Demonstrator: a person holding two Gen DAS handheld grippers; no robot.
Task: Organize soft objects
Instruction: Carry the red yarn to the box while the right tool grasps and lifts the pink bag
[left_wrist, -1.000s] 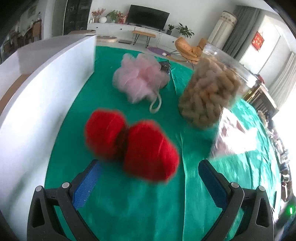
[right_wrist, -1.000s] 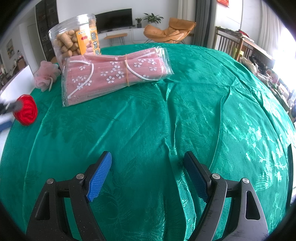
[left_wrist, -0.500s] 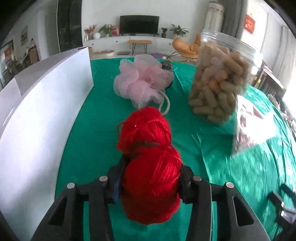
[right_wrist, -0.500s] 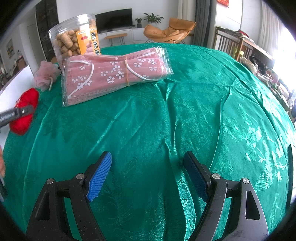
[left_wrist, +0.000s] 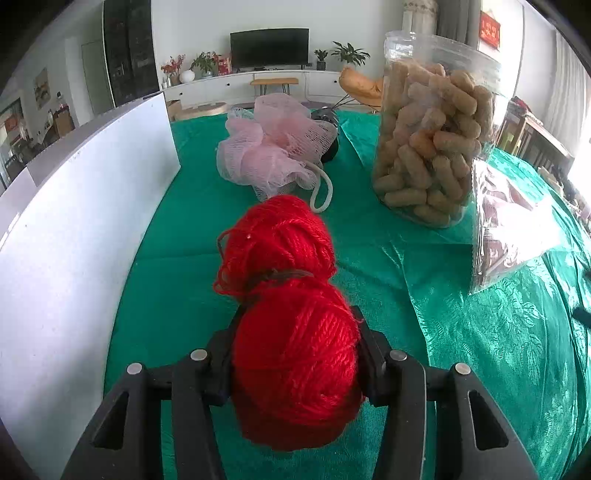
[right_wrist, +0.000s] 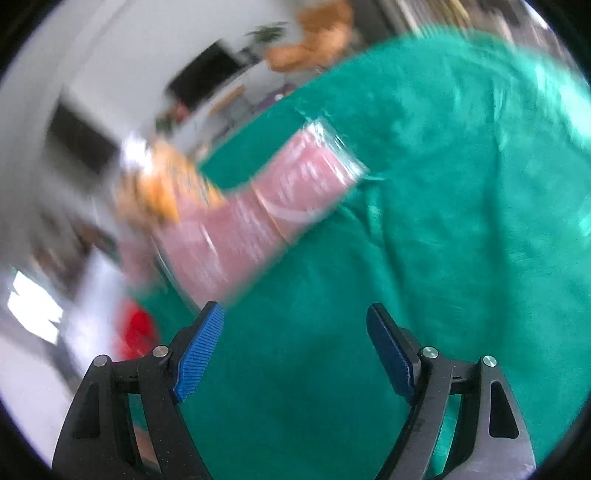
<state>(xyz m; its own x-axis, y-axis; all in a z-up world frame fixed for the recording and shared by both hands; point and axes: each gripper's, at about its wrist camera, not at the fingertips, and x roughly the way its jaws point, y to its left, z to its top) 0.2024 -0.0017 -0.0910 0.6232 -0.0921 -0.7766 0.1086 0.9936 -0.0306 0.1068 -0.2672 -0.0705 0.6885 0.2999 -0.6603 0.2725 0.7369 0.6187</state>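
1. White box (left_wrist: 74, 229): far left of the left wrist view, its tall wall standing on the green tablecloth (left_wrist: 480, 350). Likely the bin for soft items, judging by the task; its inside is not visible.
2. Left gripper (left_wrist: 295, 354): clamped on the near lobe of the red yarn skein (left_wrist: 291, 332). The far lobe juts forward past the fingers, cinched at the waist by a dark tie. Whether the skein is off the cloth, cannot tell.
3. Pink bath pouf (left_wrist: 273, 147): beyond the yarn, lying on the cloth with its cord loop trailing toward the skein. A small dark object sits just behind it.
4. Snack jar (left_wrist: 432, 147): upright, right of the pouf. A bagged pack of pink masks (left_wrist: 509, 229) leans against its right side.
5. Right gripper (right_wrist: 291, 350): jaws wide apart, holding nothing, above bare cloth. That view is badly blurred; the mask pack shows ahead as a pink smear.
6. Step in hand, by my reading: yarn grasped, transfer pending.
7. Next move calls for a lift high enough to clear the box wall, a swing left, then release inside. The free lobe may snag the rim.
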